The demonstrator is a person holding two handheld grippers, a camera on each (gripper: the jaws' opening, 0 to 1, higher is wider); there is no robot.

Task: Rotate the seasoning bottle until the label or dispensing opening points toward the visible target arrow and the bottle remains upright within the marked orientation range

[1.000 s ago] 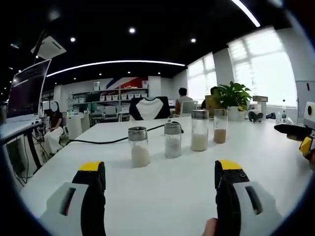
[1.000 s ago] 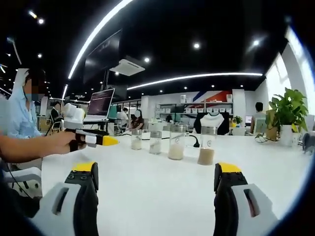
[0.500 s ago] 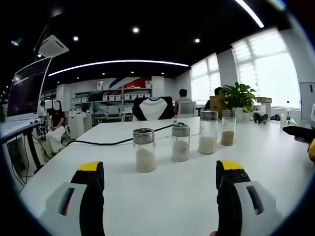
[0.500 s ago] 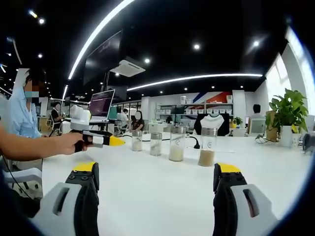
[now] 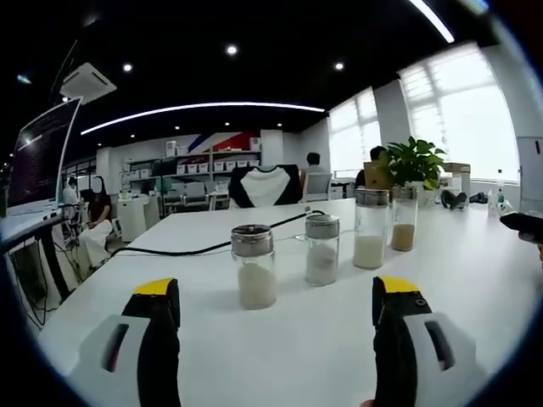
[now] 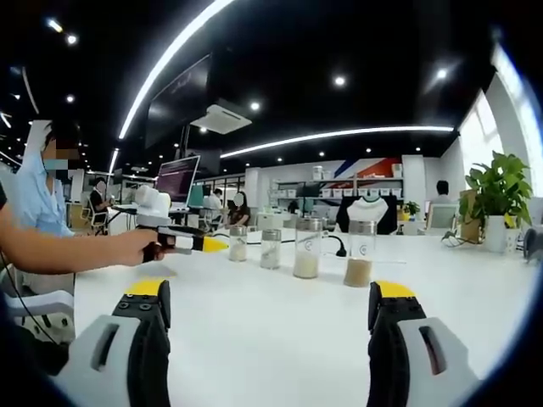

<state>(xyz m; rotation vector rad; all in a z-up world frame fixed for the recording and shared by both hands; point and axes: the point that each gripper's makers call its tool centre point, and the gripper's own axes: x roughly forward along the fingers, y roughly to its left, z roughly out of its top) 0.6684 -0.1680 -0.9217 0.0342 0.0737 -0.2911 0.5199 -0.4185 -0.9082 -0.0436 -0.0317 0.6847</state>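
Four seasoning bottles stand upright in a row on a long white table [image 5: 475,280] in an open-plan office. In the left gripper view, the left gripper [image 5: 276,292] hovers low over the tabletop with its yellow-tipped jaws spread wide and holding nothing. The nearest bottle [image 5: 254,267], with a metal cap and white powder, stands just beyond the gap between them. Behind it follow a second short bottle [image 5: 321,249], a taller bottle [image 5: 370,229] of white powder and a fourth bottle [image 5: 404,219] of tan powder. A black cable [image 5: 187,248] runs across the table behind the row, and a potted plant [image 5: 413,161] stands at the far right.

In the right gripper view, the right gripper [image 6: 267,297] likewise sits wide and empty, well short of the bottles. There the tan bottle [image 6: 359,253] is nearest, and the row recedes leftward to the far bottle [image 6: 238,243]. A hand [image 6: 136,247] holds the left gripper out just beside that far bottle. No arrow or label is discernible.
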